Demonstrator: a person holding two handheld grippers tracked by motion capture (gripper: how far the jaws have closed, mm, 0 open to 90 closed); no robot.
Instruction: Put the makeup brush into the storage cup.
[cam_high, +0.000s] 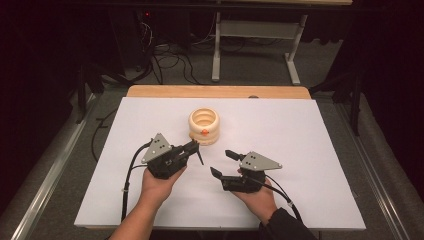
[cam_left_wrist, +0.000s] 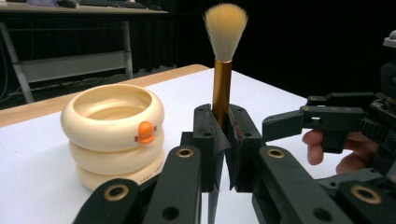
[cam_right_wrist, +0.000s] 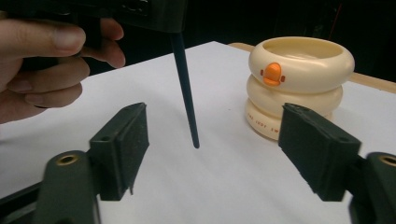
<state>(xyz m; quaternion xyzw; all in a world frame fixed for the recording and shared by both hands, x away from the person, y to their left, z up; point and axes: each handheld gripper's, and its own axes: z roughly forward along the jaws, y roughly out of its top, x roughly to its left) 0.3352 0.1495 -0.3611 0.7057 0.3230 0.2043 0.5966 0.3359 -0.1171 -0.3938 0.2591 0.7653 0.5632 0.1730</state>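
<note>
A makeup brush with a gold ferrule, pale bristles and a thin dark handle stands upright in my left gripper, which is shut on it. In the high view the left gripper sits just in front of a cream ringed cup with an orange duck mark. The handle's tip hangs above the table. My right gripper is open and empty, a little to the right of the brush, with its pads on either side of the handle tip farther off.
A white mat covers the table, with a wooden edge at the back. The cream cup stands at centre back. Cables trail from both grippers toward the person. Beyond the table are a desk frame and floor cables.
</note>
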